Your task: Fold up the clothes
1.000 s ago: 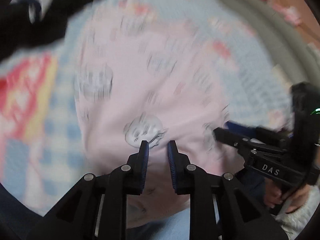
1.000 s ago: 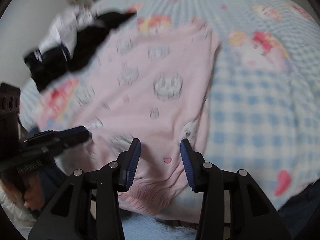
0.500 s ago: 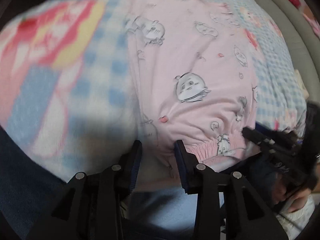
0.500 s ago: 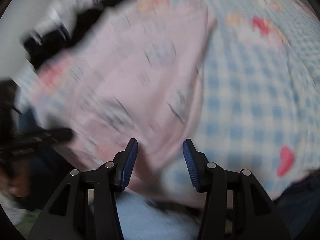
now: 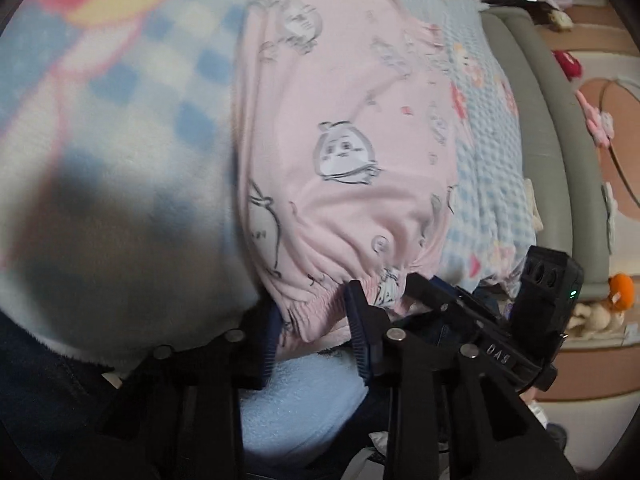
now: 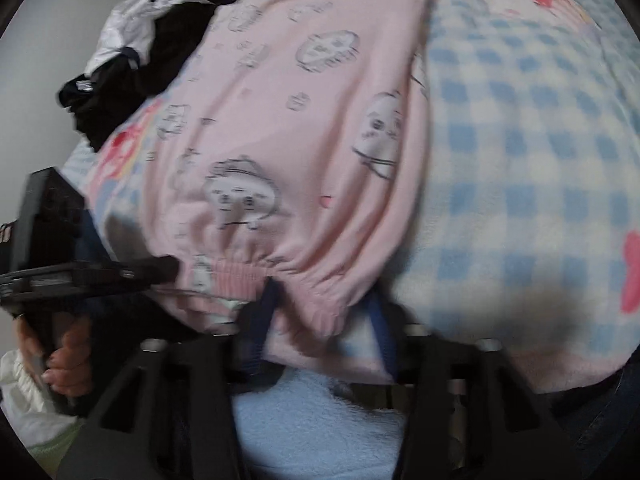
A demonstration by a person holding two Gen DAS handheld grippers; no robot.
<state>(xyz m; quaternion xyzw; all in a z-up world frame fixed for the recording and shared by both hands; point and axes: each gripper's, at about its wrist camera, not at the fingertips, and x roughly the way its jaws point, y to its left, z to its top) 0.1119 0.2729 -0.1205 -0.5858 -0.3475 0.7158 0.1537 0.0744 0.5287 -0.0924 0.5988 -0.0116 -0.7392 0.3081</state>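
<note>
**At the near bed edge, both tools take the pink waistband**

Along the near edge of the bed, a pink garment (image 5: 348, 128) printed with small cartoon faces lies spread flat on a blue-and-white checked blanket (image 6: 520, 152), its gathered elastic waistband (image 6: 256, 268) hanging just over the mattress edge toward the person.

Seen from the left wrist, the left gripper (image 5: 312, 320) has the waistband between its jaws, which are closing; the fabric bunches between the blue pads at the garment's left corner. Seen from the right wrist, the right gripper (image 6: 324, 320) straddles the waistband's right corner with the hem between its closing jaws; blur hides whether the pads already press on the cloth. Each tool shows in the other's view, close beside it along the same hem, and a hand (image 6: 64, 364) grips the left tool's handle.

No container is in view. A heap of black and white clothes (image 6: 132, 48) lies at the far left of the bed, touching the pink garment's far corner. To the right of the garment the blanket is bare and broad. A padded grey bed rim (image 5: 548, 152) bounds the bed's right side, with floor mats and a soft toy (image 5: 616, 300) beyond it.
</note>
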